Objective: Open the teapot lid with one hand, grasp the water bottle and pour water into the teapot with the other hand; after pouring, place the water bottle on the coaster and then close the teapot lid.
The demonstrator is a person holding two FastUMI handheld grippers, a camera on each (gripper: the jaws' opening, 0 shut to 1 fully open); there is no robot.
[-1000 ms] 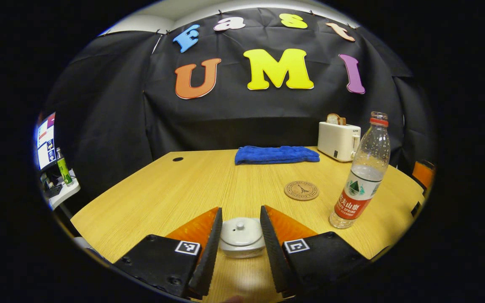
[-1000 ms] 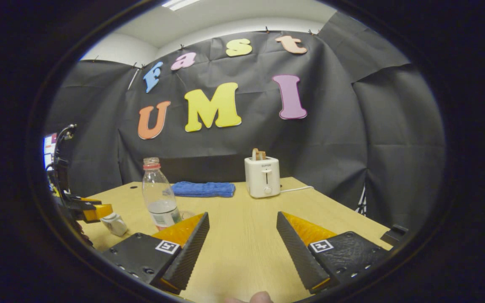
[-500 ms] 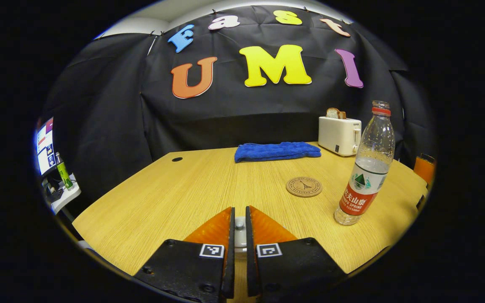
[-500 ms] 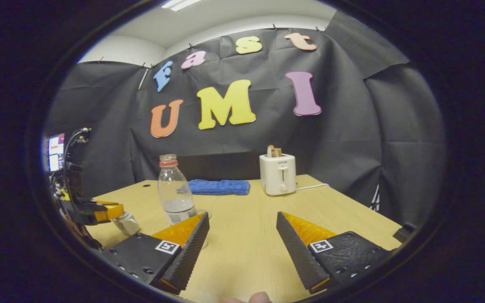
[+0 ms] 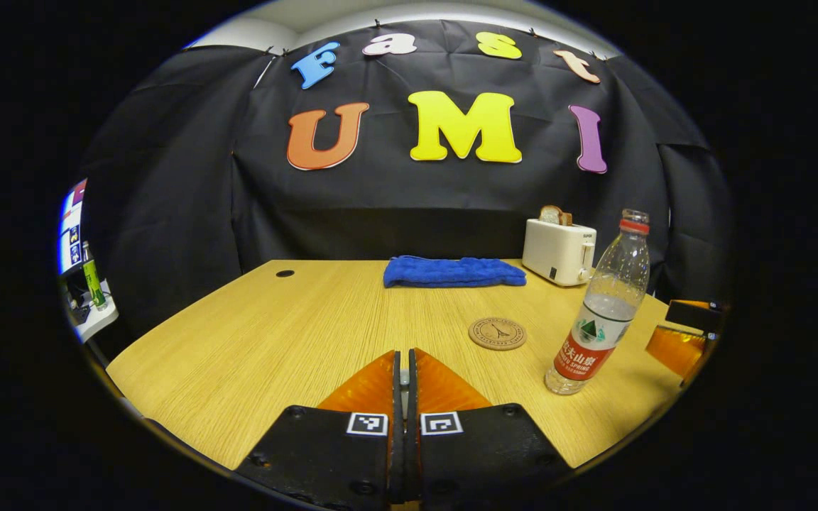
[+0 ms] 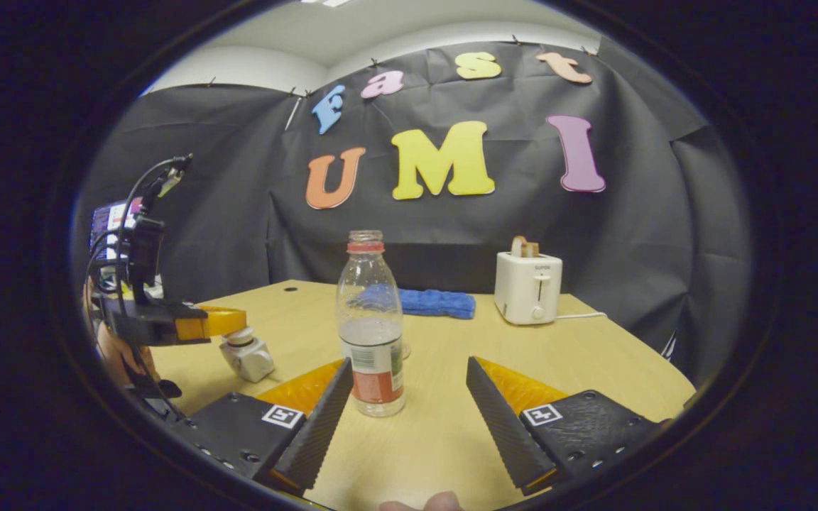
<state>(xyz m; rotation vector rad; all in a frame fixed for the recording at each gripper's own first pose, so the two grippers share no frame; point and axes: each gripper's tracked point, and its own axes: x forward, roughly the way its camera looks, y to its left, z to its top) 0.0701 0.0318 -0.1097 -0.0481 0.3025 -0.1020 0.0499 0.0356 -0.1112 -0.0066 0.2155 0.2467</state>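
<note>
My left gripper (image 5: 403, 369) is shut on the knob of the white teapot lid (image 5: 403, 381), which shows as a sliver between the fingers. In the right gripper view the white teapot (image 6: 247, 357) sits just under that left gripper (image 6: 219, 321). I cannot tell whether the lid is lifted off. The clear water bottle (image 5: 597, 312) has a red label and no cap, and stands upright right of the round cork coaster (image 5: 498, 333). My right gripper (image 6: 409, 363) is open, with the bottle (image 6: 371, 319) in the gap close to its left finger, untouched.
A folded blue towel (image 5: 451, 272) and a white toaster (image 5: 558, 252) with bread stand at the back of the wooden table (image 5: 260, 333). A hand (image 6: 114, 351) holds the left gripper. A side shelf with a monitor (image 5: 72, 227) is off the table's left.
My left gripper has shut on the lid knob and its view has tilted up. My right gripper has swung left toward the bottle, which now stands between its open fingers.
</note>
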